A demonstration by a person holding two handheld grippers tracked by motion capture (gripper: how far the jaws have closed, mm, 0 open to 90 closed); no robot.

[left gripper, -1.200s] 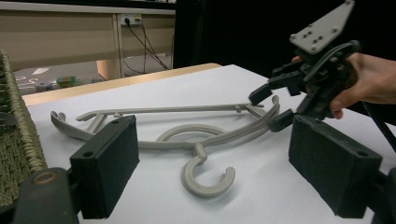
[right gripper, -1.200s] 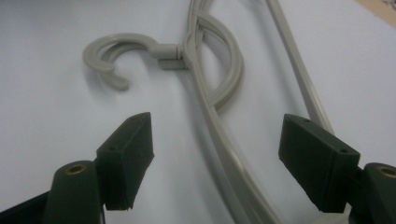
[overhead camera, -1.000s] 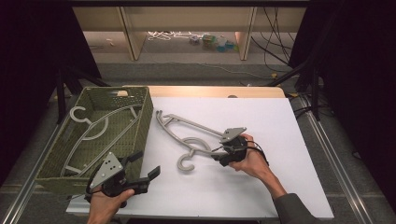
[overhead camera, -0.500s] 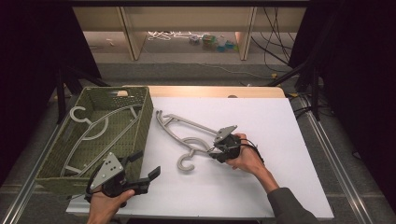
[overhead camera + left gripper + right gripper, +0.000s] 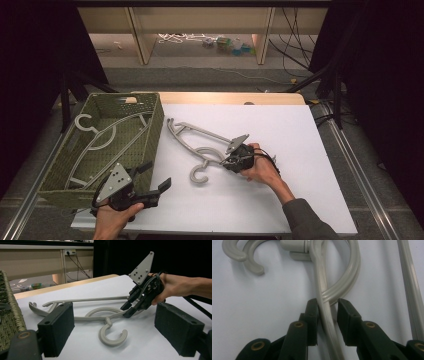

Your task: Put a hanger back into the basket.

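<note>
On the white bench (image 5: 310,150), count them: one grey hanger (image 5: 192,142) lying flat near the middle, and a second hanger (image 5: 102,137) resting inside the single green woven basket (image 5: 159,117) at the left edge. Two tongs are in play. The right tongs (image 5: 227,161) are down at the loose hanger, and their jaws have just been closing: in the right gripper view the hanger's arm (image 5: 325,315) runs between the two pads, one pad against it, the other with a sliver of gap, so not quite clamped. The left tongs (image 5: 160,180) hover near the bench's front edge just beside the basket, jaws spread wide with nothing between them. Plenty of bare white surface lies to the right and toward the far edge; the hanger's hook (image 5: 199,176) curls toward the front, well apart from the basket wall.
</note>
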